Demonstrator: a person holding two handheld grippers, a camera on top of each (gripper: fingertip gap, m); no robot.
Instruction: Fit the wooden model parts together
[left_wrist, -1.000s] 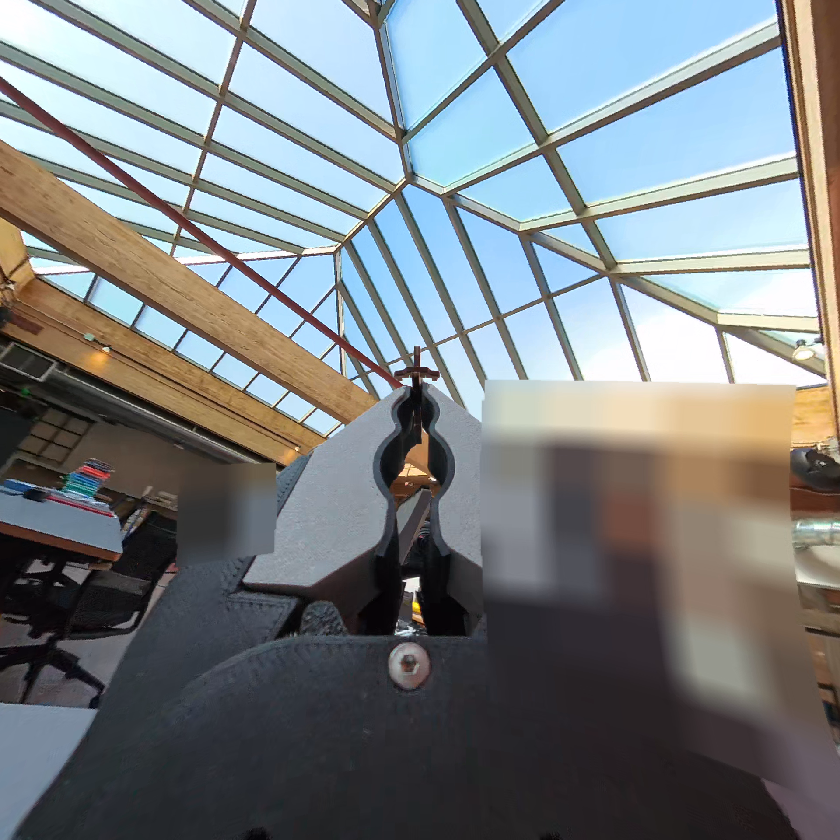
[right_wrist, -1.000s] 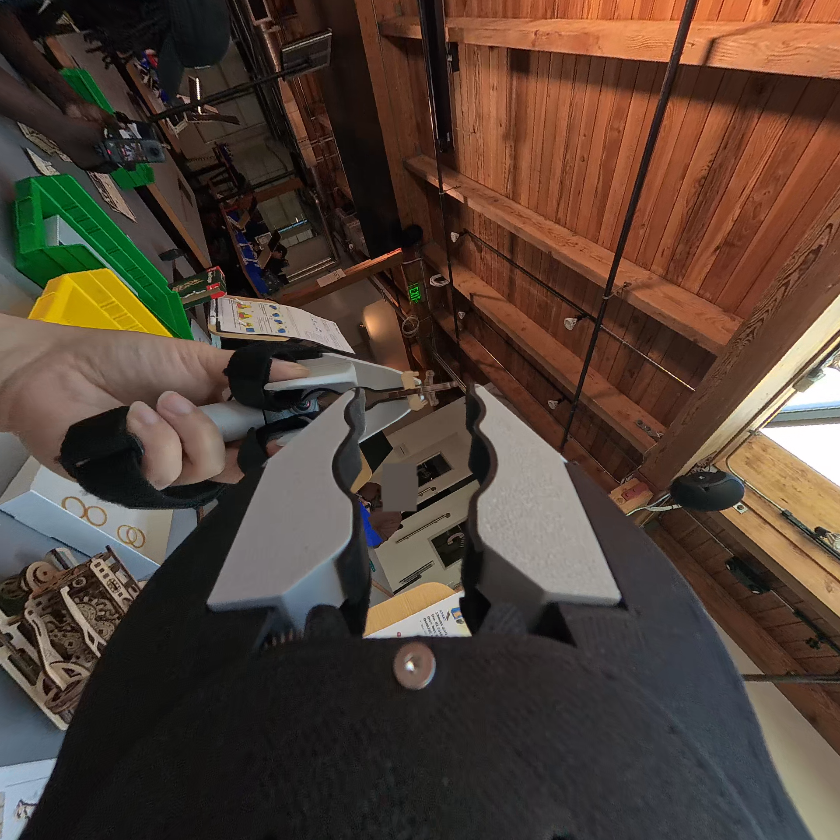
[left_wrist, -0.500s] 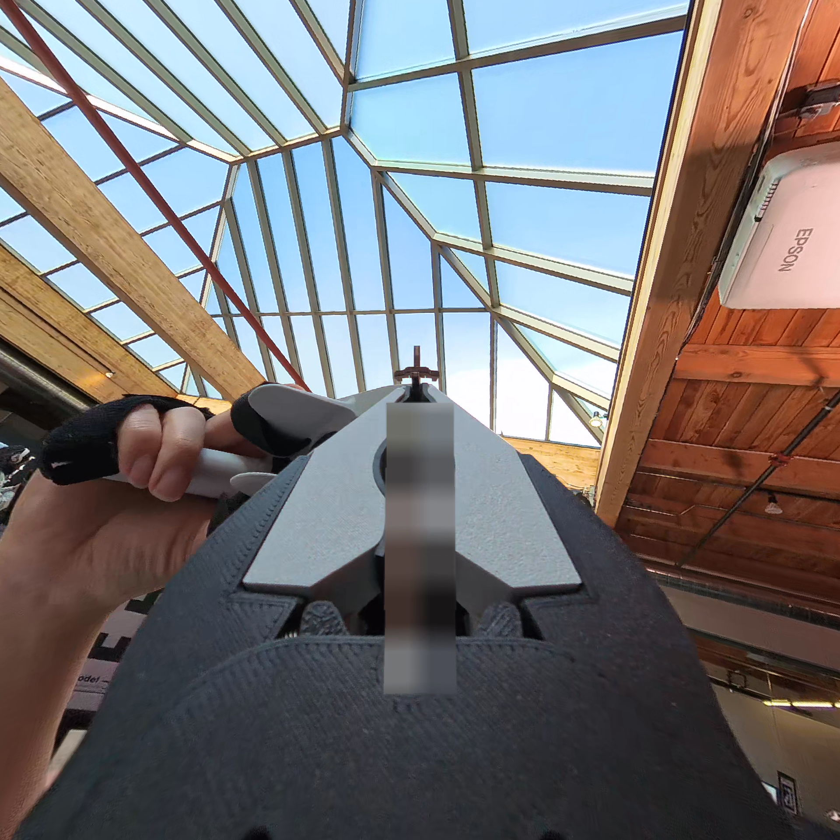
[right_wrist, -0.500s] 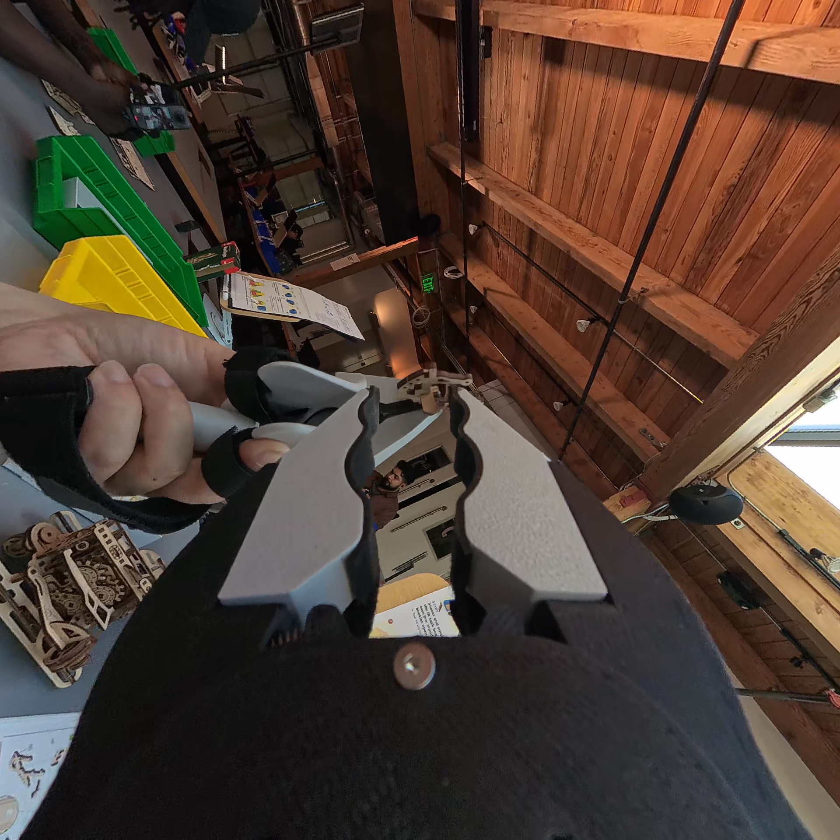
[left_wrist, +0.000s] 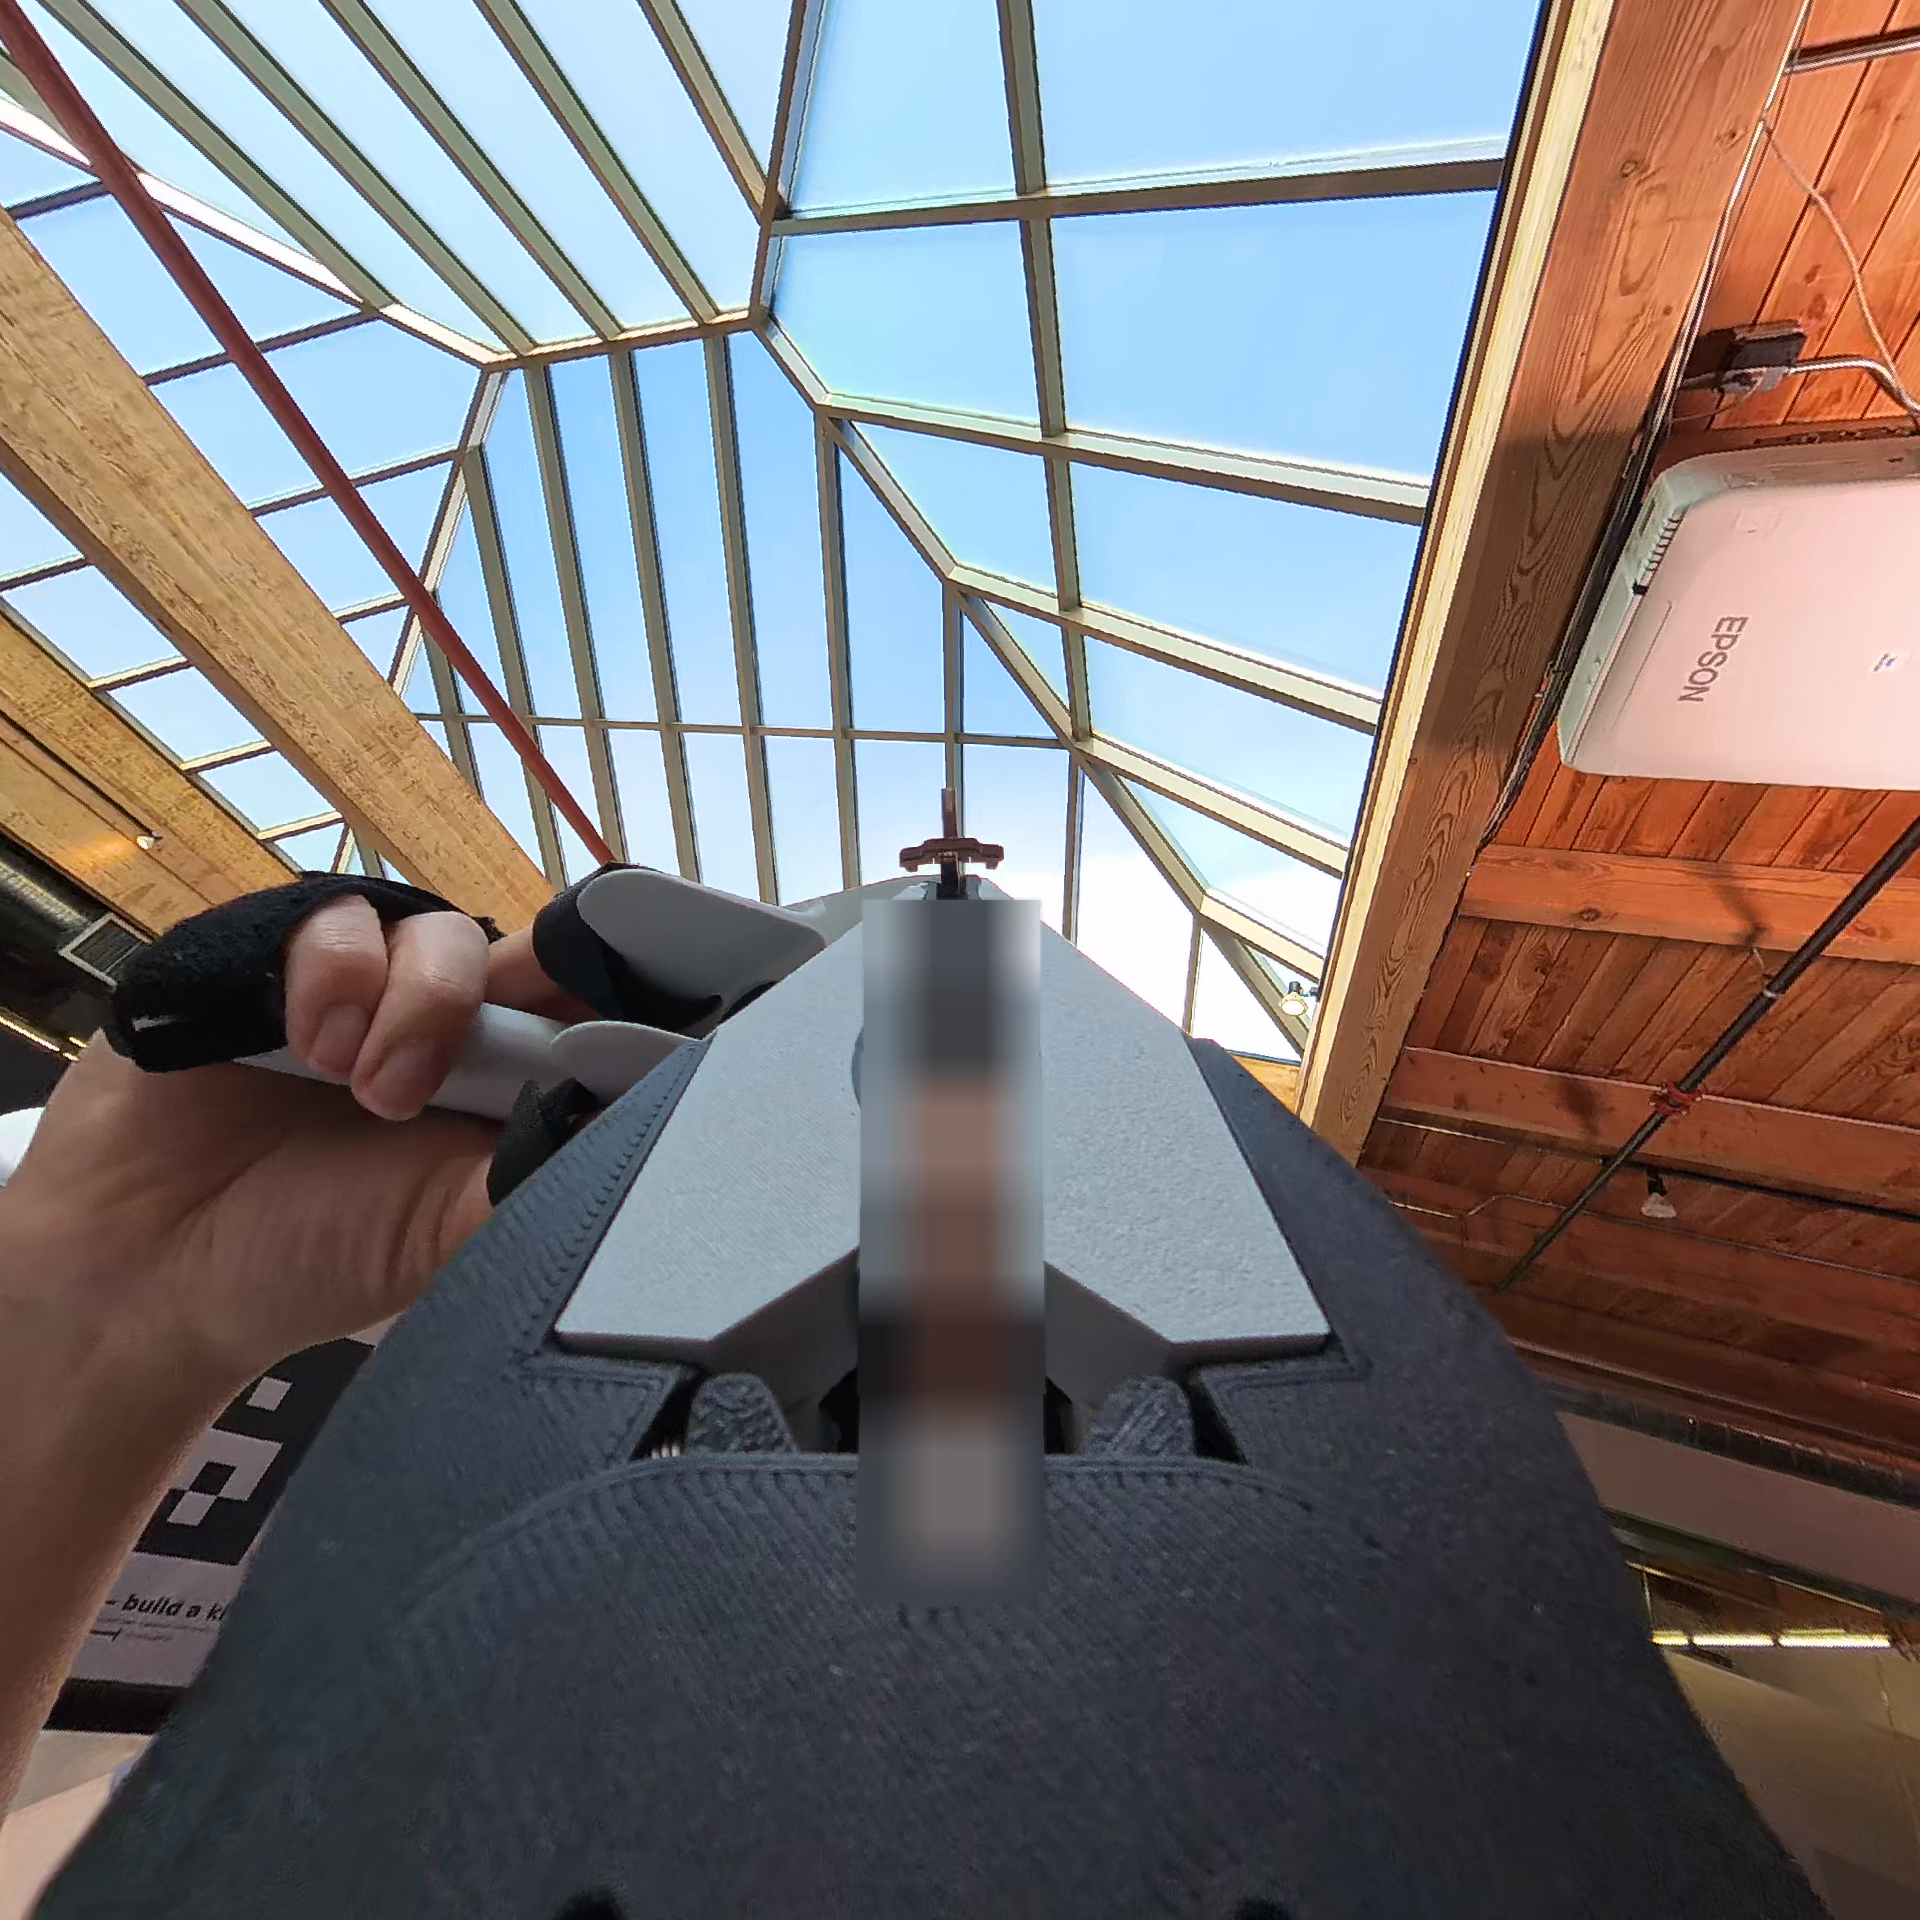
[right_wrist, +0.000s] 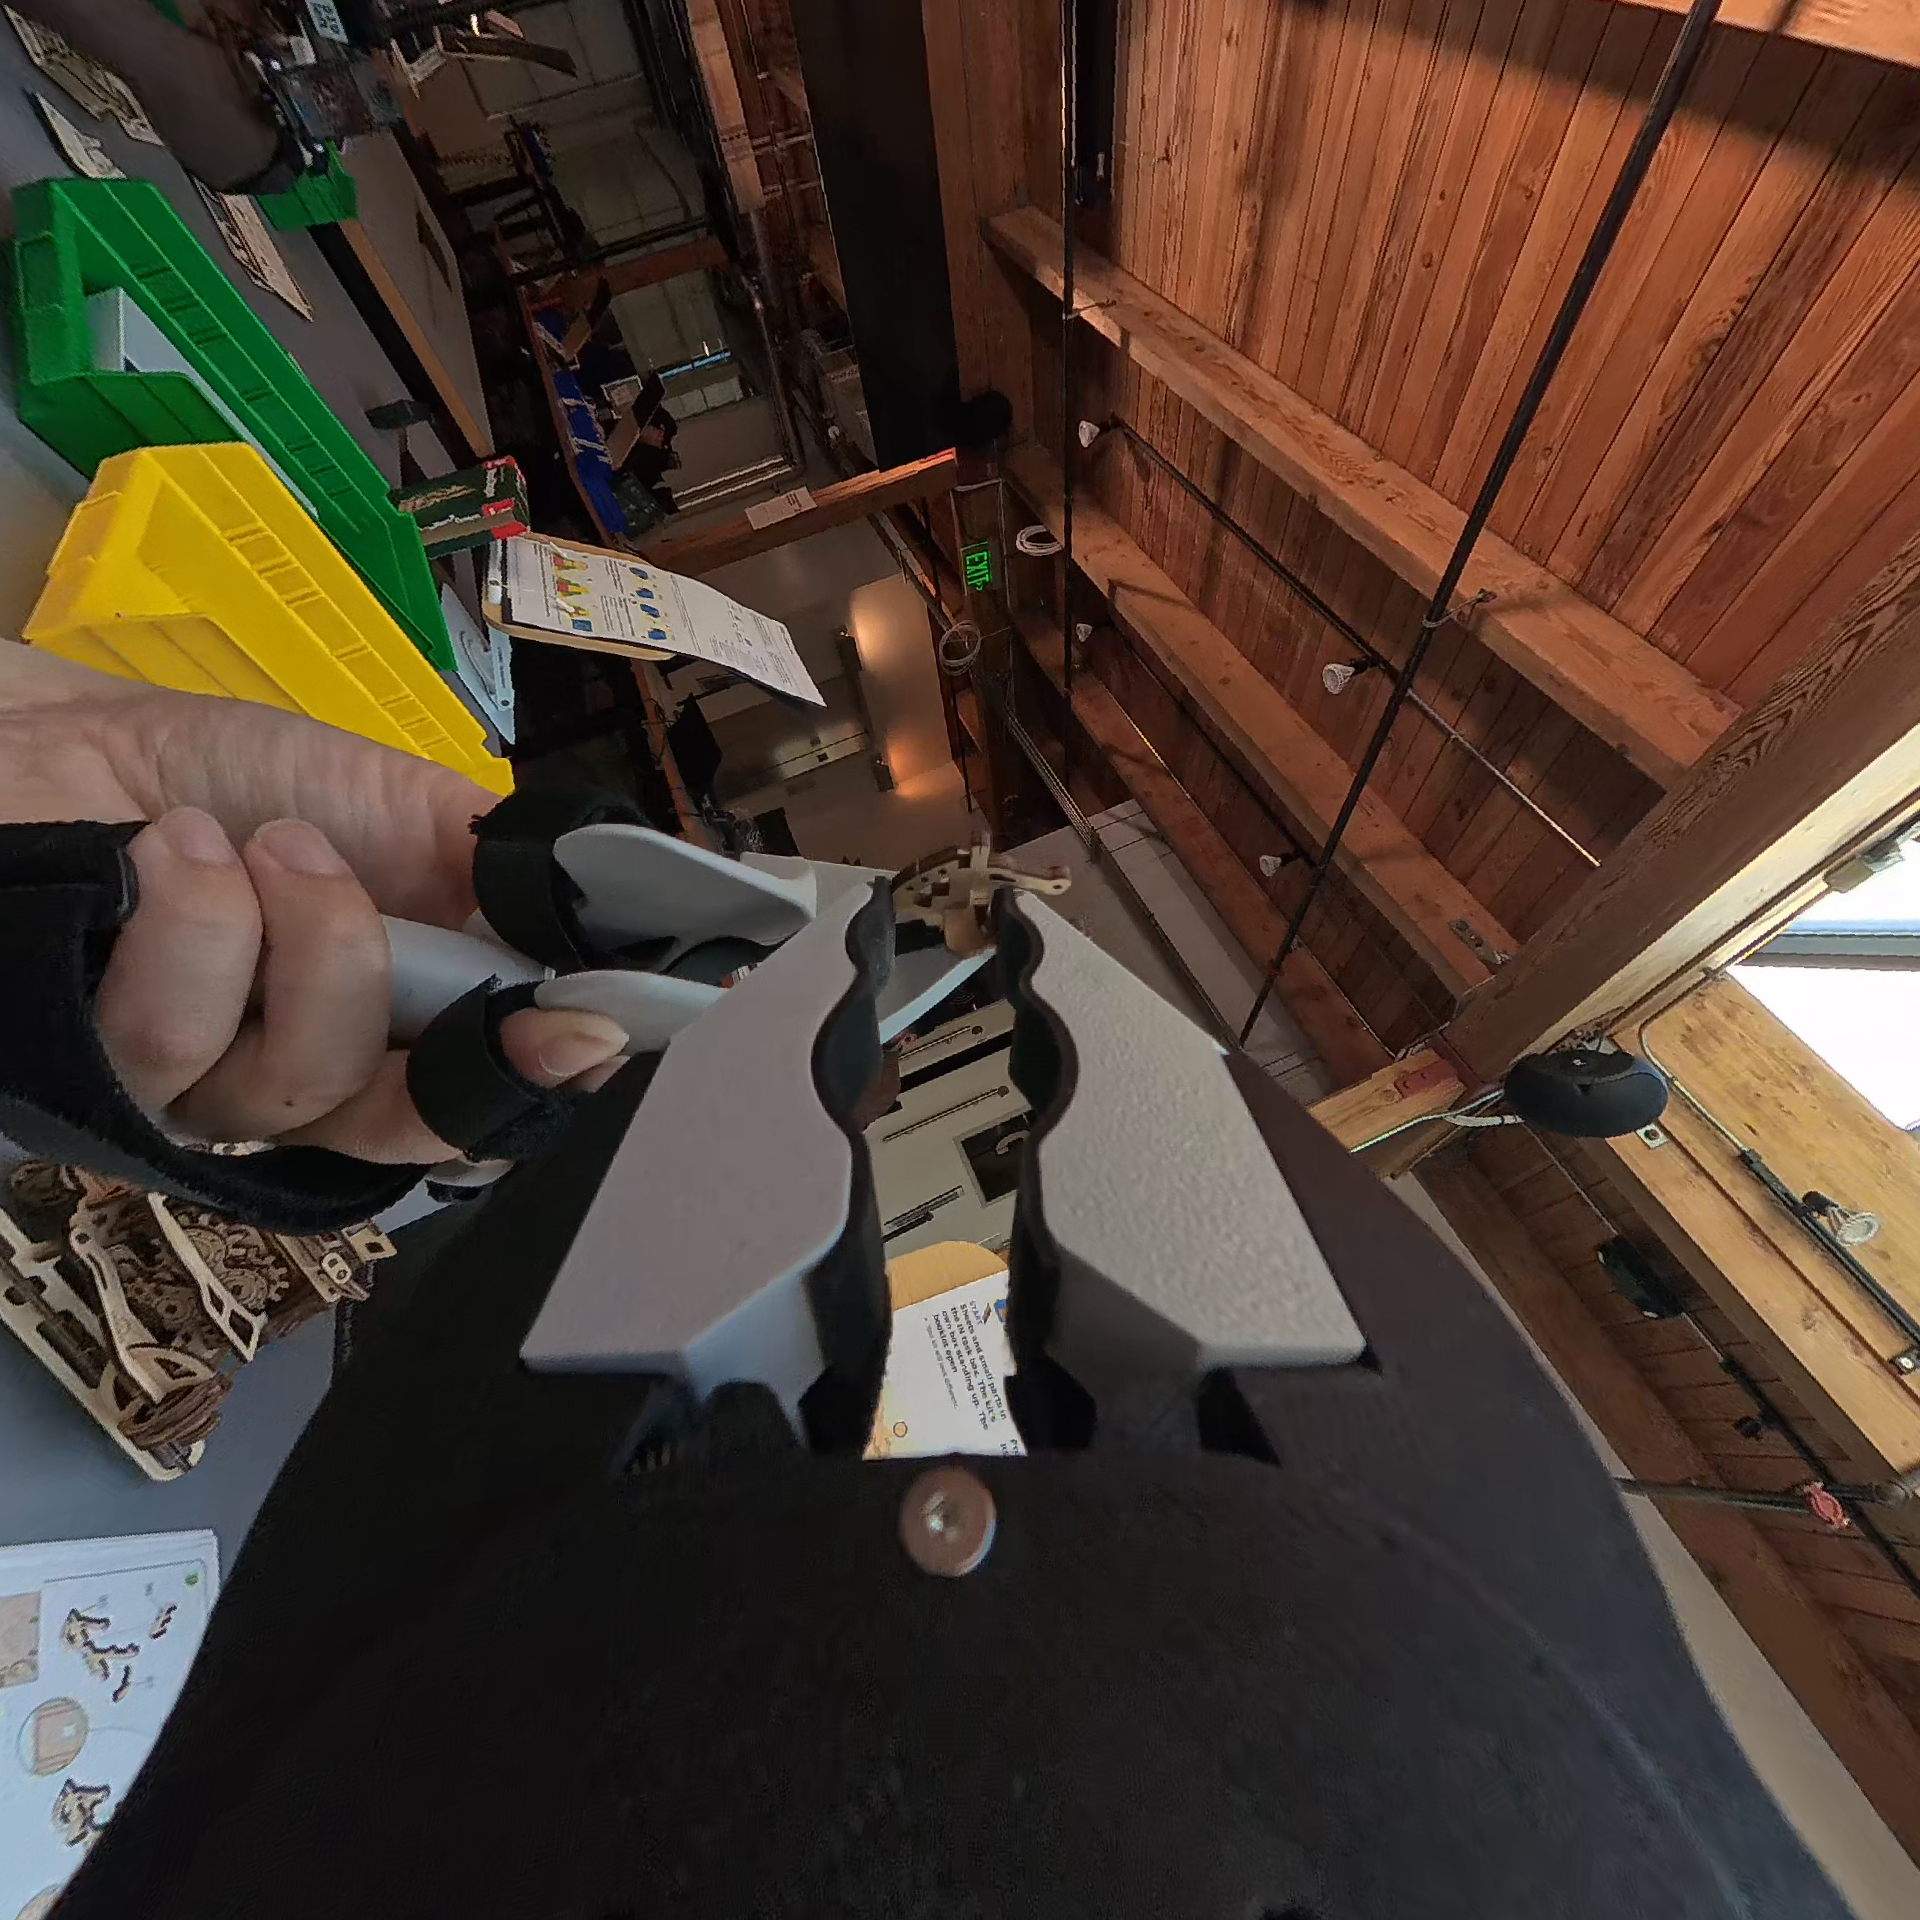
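In the left wrist view my left gripper (left_wrist: 948, 885) points up at the skylight and is shut on a small brown wooden part (left_wrist: 951, 854) that sticks out past its tips. The other hand (left_wrist: 208, 1143) and its white handles show at the left. In the right wrist view my right gripper (right_wrist: 945, 914) has its jaws drawn in onto a small pale wooden assembly (right_wrist: 956, 894) at its tips. The left gripper (right_wrist: 686, 914), held by a strapped hand (right_wrist: 208, 935), reaches in from the left to the same piece.
On the grey table (right_wrist: 62, 1496) at the left stand a yellow bin (right_wrist: 239, 613), a green bin (right_wrist: 156, 343), a partly built wooden model (right_wrist: 135, 1320) and an instruction sheet (right_wrist: 94, 1704). A clipboard with paper (right_wrist: 644, 613) lies farther back. A white projector (left_wrist: 1766, 623) hangs overhead.
My right jaws have narrowed from wide open onto the wooden assembly. The left gripper has swung up and right toward the skylight, and the two grippers have come together.
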